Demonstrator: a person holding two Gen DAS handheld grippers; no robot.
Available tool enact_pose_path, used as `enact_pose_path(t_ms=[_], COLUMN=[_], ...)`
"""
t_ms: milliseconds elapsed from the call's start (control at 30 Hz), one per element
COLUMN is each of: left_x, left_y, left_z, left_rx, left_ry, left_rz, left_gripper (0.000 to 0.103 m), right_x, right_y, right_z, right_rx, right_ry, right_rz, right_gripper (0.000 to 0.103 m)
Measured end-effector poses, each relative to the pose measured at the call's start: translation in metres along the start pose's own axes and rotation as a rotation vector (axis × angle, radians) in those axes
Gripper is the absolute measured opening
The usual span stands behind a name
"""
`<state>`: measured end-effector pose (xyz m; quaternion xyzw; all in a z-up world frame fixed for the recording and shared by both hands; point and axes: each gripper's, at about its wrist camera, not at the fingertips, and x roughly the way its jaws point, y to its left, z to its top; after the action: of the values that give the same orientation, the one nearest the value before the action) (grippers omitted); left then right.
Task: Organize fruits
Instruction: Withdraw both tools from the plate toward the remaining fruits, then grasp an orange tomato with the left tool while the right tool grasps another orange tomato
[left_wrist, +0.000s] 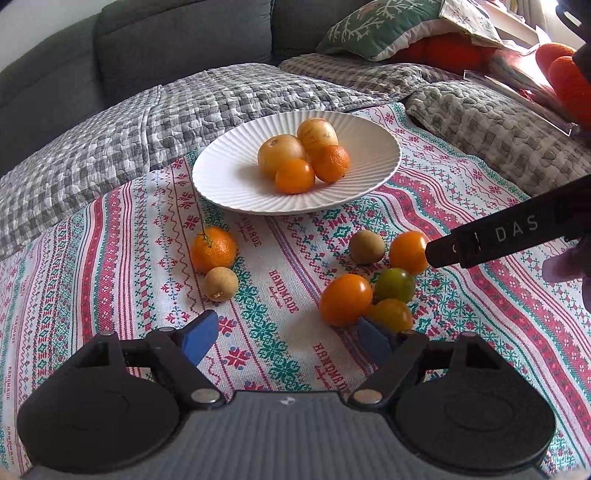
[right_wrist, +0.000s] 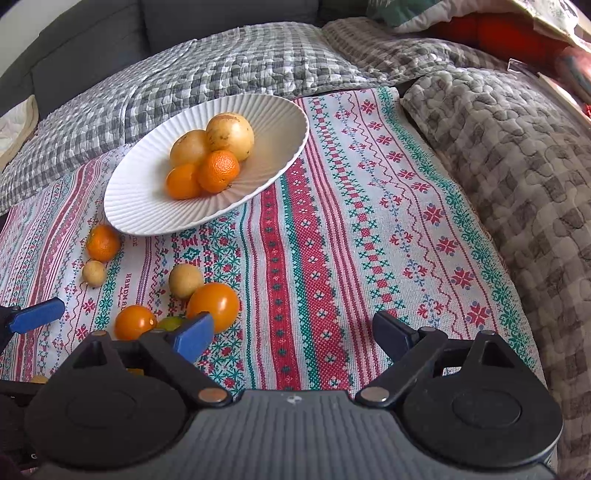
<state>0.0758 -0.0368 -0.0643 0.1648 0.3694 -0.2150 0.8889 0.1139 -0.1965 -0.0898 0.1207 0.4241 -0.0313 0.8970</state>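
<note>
Jaws of the left gripper (left_wrist: 284, 338) stand spread, an orange tomato (left_wrist: 345, 300) just beyond their right finger; the right gripper (right_wrist: 295, 332) gapes over bare cloth (right_wrist: 332, 229).

Left tongs (left_wrist: 286, 338) open, low over patterned cloth (left_wrist: 258, 295). White plate (left_wrist: 221, 173) far centre holds four fruits. Mandarin (left_wrist: 214, 249) touching small brown fruit (left_wrist: 221, 283) at left. Five-fruit cluster right; orange tomato (left_wrist: 345, 300) just beside right finger (left_wrist: 373, 338). Right tongs' body (left_wrist: 498, 240) at right edge.
</note>
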Motion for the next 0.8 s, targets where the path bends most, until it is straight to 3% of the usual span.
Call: enact_pose_path(t_ms=[400, 733, 800], left_x=[0.011, 0.016, 0.016], left_y=[-0.006, -0.007, -0.006], left_z=[0.007, 0.011, 0.011], left_rx=[-0.052, -0.107, -0.125], left_ry=[0.009, 0.039, 0.041], left_rz=[-0.109, -0.163, -0.168], left_gripper=[0.054, 0.026, 0.026], right_x=[0.002, 0.006, 0.006], right_y=[0.005, 0.009, 0.009], right_z=[0.002, 0.000, 0.000], right_rx=[-0.077, -0.104, -0.097], right_ry=[-0.028, -0.049, -0.053], right_rz=[0.067, 0.089, 0.100], right_gripper=[0.081, 0.073, 0.070])
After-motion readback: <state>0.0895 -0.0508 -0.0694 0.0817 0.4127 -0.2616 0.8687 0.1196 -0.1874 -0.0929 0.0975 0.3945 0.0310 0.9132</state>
